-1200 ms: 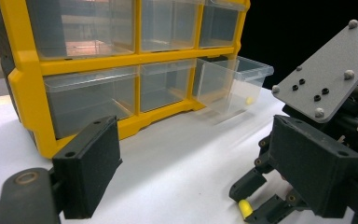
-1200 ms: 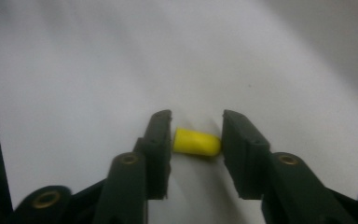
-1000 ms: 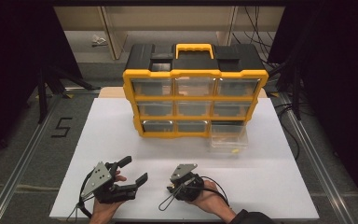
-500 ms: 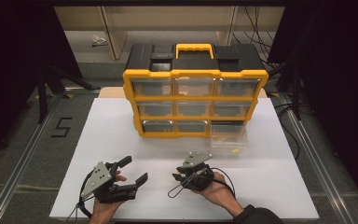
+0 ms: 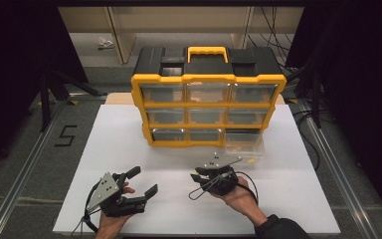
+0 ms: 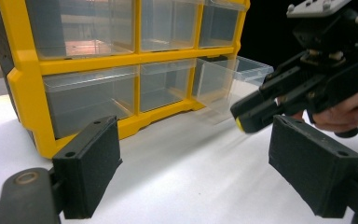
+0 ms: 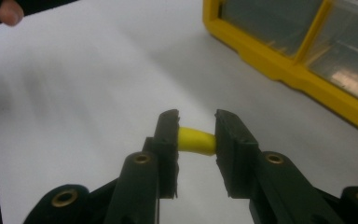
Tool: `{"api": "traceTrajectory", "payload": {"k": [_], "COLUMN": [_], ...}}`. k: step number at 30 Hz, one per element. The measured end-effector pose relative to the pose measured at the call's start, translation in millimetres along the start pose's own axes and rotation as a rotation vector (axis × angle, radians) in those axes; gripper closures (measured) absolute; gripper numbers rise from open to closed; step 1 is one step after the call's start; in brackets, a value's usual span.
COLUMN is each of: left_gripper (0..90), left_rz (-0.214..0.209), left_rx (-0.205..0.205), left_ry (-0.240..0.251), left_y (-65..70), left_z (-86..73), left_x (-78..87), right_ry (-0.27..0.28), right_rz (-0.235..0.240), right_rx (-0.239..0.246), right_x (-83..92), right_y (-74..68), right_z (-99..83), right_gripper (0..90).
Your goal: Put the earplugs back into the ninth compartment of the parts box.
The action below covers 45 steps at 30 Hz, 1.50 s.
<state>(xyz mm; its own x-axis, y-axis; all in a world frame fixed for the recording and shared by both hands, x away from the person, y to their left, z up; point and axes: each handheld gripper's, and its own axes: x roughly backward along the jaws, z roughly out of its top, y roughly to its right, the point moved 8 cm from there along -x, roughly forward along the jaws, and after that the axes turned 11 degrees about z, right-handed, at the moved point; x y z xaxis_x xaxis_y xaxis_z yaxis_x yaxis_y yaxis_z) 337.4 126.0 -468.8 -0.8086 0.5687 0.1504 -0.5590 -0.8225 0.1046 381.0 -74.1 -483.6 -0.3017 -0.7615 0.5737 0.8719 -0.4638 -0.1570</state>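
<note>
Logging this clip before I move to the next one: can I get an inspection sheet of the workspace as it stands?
Surface: white board, bare around the hands.
Job's things: small yellow piece; yellow and black drawer cabinet; clear drawer pulled out at its lower right corner.
Clutter: nothing seen on the board.
Grippers: left gripper open, nothing between its fingers; right gripper shut on the yellow piece.
Cables: one loops from the right gripper; more lie behind the cabinet.
Surroundings: dark curtains, grey floor marked 5.

Pulled-out drawer (image 5: pixel 244 145) before cabinet (image 5: pixel 208 94), on table (image 5: pixel 129 144)
</note>
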Motion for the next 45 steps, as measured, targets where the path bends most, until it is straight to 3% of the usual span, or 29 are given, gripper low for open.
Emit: {"api": "traceTrajectory", "payload": {"k": [12, 18, 27, 40, 45], "left_gripper": [16.2, 16.2, 16.3, 16.3, 16.3], "left_rz": [0.0, 0.001, 0.001, 0.0, 0.0], "left_rx": [-0.001, -0.001, -0.001, -0.001, -0.002], "left_ry": [0.0, -0.001, 0.001, 0.0, -0.001], "left_y": [0.1, 0.1, 0.1, 0.1, 0.3], "left_z": [0.0, -0.1, 0.1, 0.1, 0.0], "left_x": [-0.1, -0.2, -0.1, -0.1, -0.3], "right_ry": [0.15, 0.186, 0.268, 0.307, 0.334], "right_rz": [-0.061, -0.084, -0.161, -0.219, -0.25], "right_rx": [-0.041, -0.057, -0.095, -0.114, -0.144], "right_x": [41.5, 53.3, 77.2, 93.6, 103.3], "right_y": [26.1, 33.9, 56.3, 70.8, 82.8], "right_z": [23.4, 27.7, 31.0, 31.9, 30.1], "right_gripper": [70.7, 70.6, 70.5, 70.3, 70.1]}}
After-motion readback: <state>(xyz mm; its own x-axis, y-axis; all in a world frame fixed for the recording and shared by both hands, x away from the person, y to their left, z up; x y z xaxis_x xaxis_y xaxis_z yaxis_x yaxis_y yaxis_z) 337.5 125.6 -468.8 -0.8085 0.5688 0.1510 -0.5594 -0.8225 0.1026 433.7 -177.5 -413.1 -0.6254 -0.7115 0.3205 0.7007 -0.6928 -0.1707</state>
